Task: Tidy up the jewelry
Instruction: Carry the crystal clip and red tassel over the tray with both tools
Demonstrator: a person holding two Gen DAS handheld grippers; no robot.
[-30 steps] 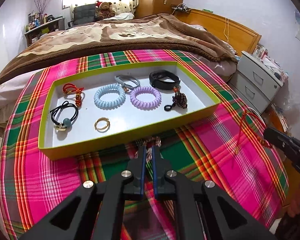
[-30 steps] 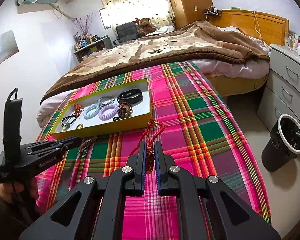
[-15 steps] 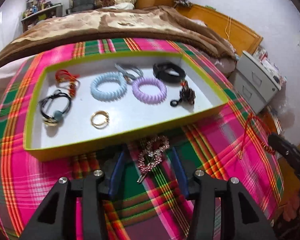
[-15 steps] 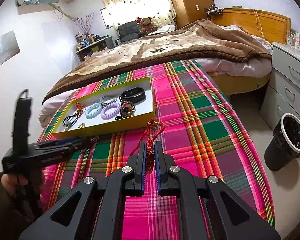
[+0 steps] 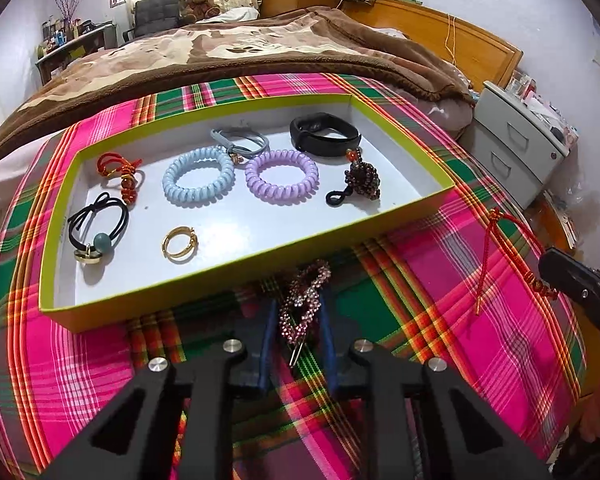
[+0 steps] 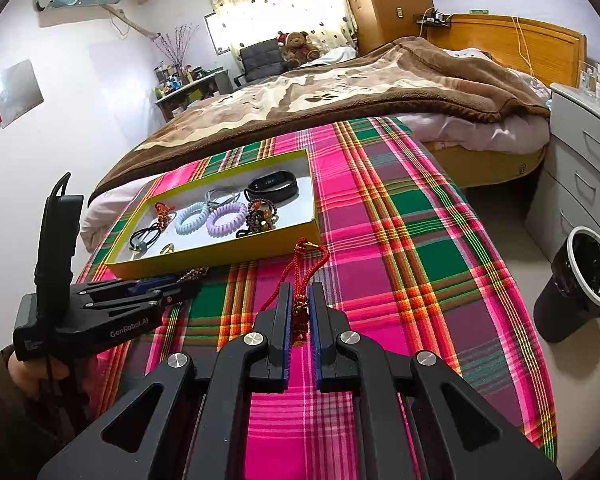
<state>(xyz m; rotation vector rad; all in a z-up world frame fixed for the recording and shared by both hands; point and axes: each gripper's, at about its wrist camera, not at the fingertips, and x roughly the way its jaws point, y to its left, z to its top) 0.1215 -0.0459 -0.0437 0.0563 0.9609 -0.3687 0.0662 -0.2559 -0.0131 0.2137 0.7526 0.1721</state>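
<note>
My left tongs (image 5: 296,322) hover over the plaid bedspread (image 5: 440,264), just in front of the tray's near wall. Their jaws are closing, with the beaded hair clip (image 5: 302,304) lying between them; I see a gap on either side of it, so the pads are not yet pressing. The clip rests on the bedspread outside the green-rimmed tray (image 5: 260,258), its far end near that wall.

My right tongs (image 6: 300,314) are clamped on a red knotted cord charm (image 6: 300,276), whose loop extends forward over the bedspread toward the tray's near right corner. In the left wrist view I see the same cord at the right edge, draped from the right tongs' tip.

Contents of the tray, as I read them in the left wrist view:
- blue spiral hair tie (image 5: 198,178), left of centre;
- purple spiral hair tie (image 5: 282,176), just beside it;
- black fitness band (image 5: 324,134), far right;
- grey hair tie (image 5: 240,142), at the back;
- dark beaded ornament (image 5: 360,180), right;
- gold ring (image 5: 180,242), near front;
- black hair tie with a teal bead (image 5: 96,232), left;
- red knotted cord (image 5: 122,172), far left.
</note>
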